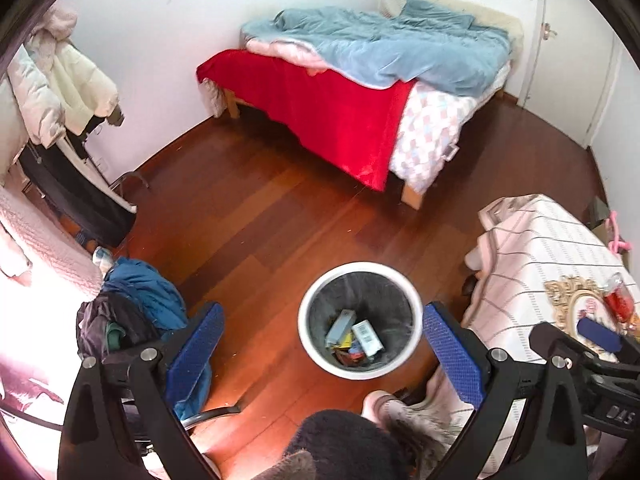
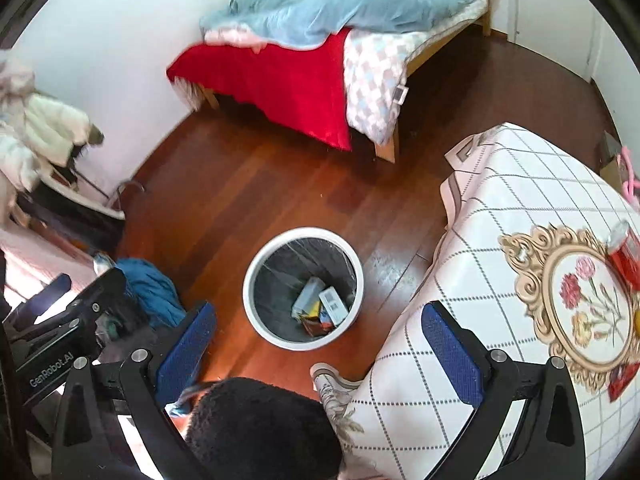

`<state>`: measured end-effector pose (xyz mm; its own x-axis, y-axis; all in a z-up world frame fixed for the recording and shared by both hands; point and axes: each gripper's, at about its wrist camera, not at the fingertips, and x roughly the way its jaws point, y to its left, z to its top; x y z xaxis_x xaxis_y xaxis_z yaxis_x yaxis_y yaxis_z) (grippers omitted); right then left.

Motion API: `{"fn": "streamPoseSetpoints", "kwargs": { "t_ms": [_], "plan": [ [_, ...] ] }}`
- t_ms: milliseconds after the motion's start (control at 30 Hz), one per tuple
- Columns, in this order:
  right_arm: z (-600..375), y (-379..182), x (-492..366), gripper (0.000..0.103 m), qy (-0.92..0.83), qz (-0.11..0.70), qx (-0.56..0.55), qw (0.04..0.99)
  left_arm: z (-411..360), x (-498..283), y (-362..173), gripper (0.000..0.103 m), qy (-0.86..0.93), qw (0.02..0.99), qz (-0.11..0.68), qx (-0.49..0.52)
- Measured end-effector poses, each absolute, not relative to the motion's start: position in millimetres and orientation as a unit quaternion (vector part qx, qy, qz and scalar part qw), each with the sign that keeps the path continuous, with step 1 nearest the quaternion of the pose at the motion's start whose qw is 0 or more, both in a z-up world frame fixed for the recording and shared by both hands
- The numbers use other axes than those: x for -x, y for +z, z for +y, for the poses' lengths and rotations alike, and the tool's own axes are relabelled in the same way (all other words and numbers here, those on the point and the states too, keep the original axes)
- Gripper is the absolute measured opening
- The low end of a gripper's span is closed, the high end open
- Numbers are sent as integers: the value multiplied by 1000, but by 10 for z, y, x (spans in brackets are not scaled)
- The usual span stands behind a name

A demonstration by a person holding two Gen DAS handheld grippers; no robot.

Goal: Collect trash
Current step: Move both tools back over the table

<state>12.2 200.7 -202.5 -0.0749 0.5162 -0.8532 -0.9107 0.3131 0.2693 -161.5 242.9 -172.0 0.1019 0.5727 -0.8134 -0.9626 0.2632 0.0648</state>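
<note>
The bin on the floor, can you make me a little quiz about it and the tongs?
1. True or false: the bin is empty.
2. Are the left tongs open or shut?
3. What is beside the bin: A) the table with a checked cloth, B) a fridge, C) a bicycle?

Key: 1. False, small boxes lie inside. 2. Open, holding nothing. 3. A.

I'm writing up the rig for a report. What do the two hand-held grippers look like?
Both match. The left hand-held gripper and right hand-held gripper have black angular finger arms with silver round bolts at the joints, each tipped with a blue textured pad. The left's black body carries white "GenRobot.AI" lettering, seen from the right wrist view. No cables or sleeves show.
</note>
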Motion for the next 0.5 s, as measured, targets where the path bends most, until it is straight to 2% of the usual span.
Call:
{"fn": "streamPoseSetpoints", "kwargs": {
  "t_ms": [167, 500],
  "plan": [
    [1477, -1937, -545, 103, 536, 513, 140, 655, 2222, 1186, -1775, 101, 532, 718, 378, 244],
    [79, -2411, -2459, 103, 342, 581, 83, 734, 1443, -894, -2670, 101, 394, 754, 494, 181]
  ]
}}
